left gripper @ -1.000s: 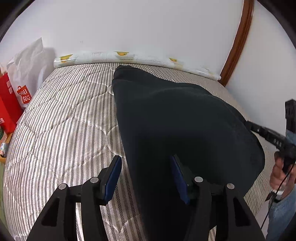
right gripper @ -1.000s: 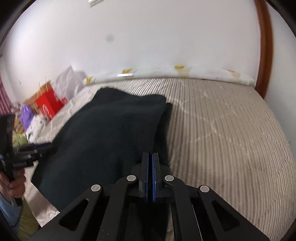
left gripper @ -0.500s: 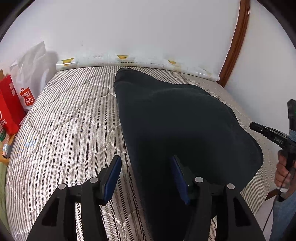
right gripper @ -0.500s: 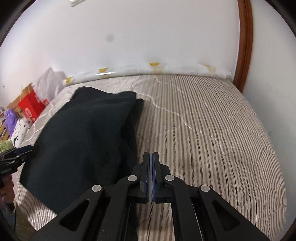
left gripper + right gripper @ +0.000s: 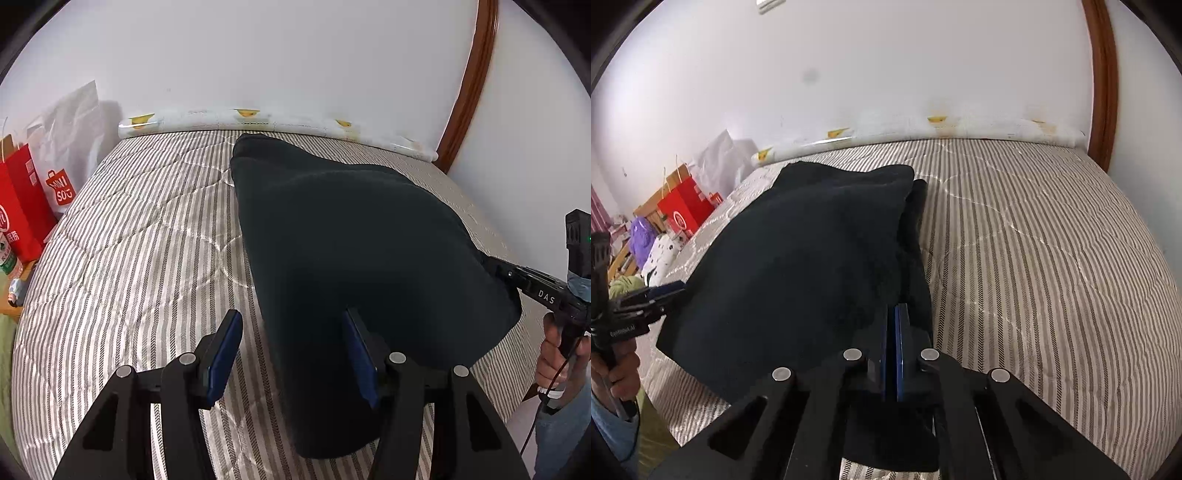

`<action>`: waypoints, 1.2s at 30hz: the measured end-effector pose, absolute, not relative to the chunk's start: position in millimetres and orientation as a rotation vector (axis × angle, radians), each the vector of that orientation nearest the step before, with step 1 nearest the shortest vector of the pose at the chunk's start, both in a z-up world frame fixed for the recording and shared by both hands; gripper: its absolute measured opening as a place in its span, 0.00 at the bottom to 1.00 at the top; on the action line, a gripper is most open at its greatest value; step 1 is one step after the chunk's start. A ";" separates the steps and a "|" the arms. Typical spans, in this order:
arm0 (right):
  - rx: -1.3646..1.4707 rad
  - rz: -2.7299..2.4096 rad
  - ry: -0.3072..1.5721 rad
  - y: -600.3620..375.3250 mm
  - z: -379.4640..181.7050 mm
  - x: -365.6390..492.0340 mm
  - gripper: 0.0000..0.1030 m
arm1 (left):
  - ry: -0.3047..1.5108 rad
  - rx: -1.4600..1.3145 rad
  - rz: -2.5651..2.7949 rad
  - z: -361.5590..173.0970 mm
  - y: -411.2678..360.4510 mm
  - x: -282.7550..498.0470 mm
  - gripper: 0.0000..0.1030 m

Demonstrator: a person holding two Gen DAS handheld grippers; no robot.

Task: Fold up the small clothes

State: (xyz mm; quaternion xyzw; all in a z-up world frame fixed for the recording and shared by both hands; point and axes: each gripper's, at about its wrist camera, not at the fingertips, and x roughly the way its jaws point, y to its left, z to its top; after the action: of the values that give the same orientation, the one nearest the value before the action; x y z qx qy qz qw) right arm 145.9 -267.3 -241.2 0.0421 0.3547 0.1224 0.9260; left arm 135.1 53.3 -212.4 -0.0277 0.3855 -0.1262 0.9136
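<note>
A black fleece garment lies folded on the striped bed and also shows in the right wrist view. My left gripper is open. Its right finger rests against the garment's near left edge and its left finger is over the bedcover. My right gripper is shut on the garment's right edge, with cloth bunched around and under its fingers. In the left wrist view the right gripper meets the garment's right corner. In the right wrist view the left gripper sits at its left corner.
The grey-striped quilted bedcover spreads wide to the right of the garment. A rolled white pad lines the wall. Red and white shopping bags stand off the bed's left side, with toys beside them.
The right gripper has come back to the garment's right edge and cloth now bunches around its shut fingers. The left gripper stays open in about the same place.
</note>
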 end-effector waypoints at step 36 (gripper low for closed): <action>0.036 -0.006 0.605 -256.6 -145.2 21.1 0.63 | 0.654 0.019 -0.145 -108.9 29.6 10.5 0.85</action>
State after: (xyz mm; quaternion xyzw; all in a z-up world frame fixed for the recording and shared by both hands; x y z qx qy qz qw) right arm 21.1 -256.6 -145.2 0.0177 0.2978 -0.0030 0.9544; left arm 10.5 29.6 -108.9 0.0096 0.3211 -0.0712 0.9443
